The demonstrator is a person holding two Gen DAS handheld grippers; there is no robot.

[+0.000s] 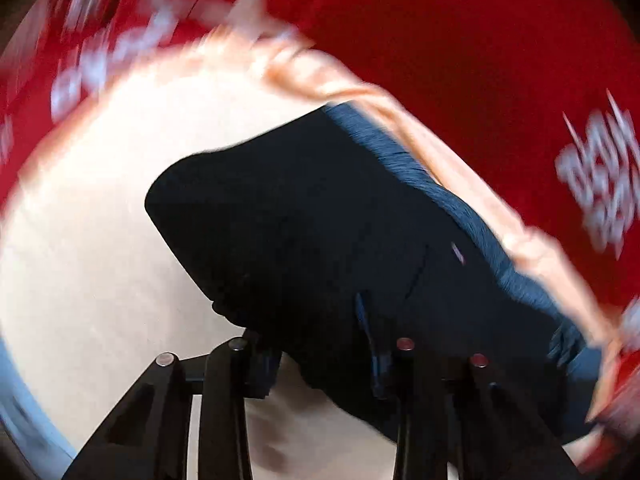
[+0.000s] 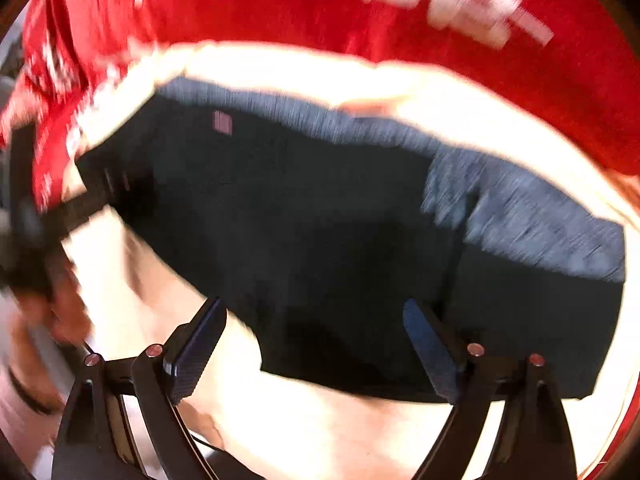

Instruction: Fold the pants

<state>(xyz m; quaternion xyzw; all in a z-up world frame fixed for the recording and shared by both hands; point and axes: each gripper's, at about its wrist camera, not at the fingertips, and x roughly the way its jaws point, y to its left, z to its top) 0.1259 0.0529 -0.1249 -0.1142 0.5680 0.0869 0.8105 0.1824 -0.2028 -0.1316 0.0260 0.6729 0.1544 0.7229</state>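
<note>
Dark pants [image 2: 320, 216] lie folded, soft and limp, on the pale counter [image 1: 100, 220]; I judge the 6 o'clock hem the best hold, right gripper [image 2: 316, 344] jaws spread, left gripper [image 1: 320, 356] jaws apart, empty.

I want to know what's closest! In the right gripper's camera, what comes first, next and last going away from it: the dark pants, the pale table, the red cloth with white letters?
From the right gripper:
1. Dark pants, right at its open fingertips, centre.
2. Pale table, the strip showing beyond the waistband.
3. Red cloth, across the top, farthest.
</note>
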